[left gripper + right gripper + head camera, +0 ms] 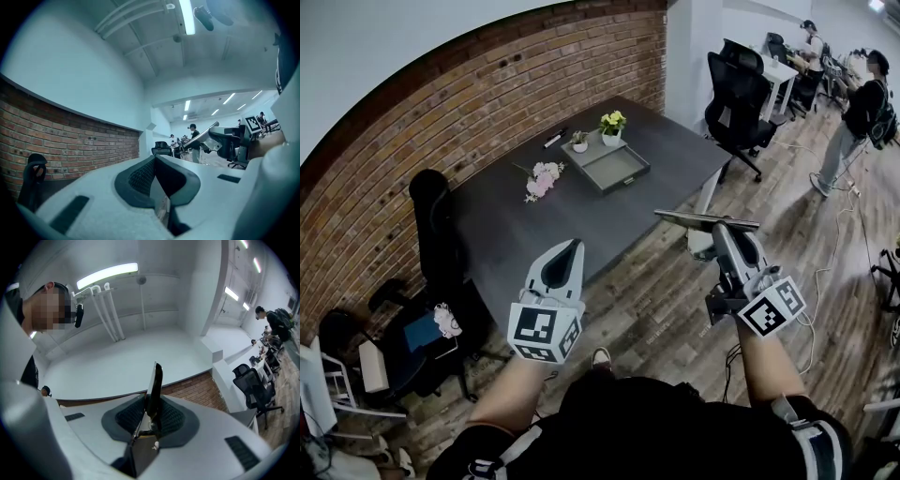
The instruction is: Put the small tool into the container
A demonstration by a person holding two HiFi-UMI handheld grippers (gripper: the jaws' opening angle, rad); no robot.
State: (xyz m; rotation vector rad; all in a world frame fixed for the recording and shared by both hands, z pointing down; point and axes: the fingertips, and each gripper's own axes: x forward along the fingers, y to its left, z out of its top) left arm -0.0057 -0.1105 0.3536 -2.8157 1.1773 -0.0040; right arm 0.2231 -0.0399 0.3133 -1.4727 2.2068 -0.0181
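Holds the left gripper [573, 247] closed, dark ribbed pads [139, 177] tip to tip on nothing. Pinches the small tool [694, 217], a thin, flat, glossy dark strip, edge-on in the right gripper [724, 232], above plank floor [656, 309]. Farther off, on the matte dark surface [534, 234], finds the container [617, 169], a shallow grey rectangular tray, well apart from the tool, beside pink flowers [544, 178].

flat tool [153, 383]: seen edge-on, lower end buried between the pads of the right tongs [149, 416], kind unclear | dark stick-like item [554, 139] on the far worktop [675, 155]: too small to name | white chair [328, 389], near left: cut by the picture's edge
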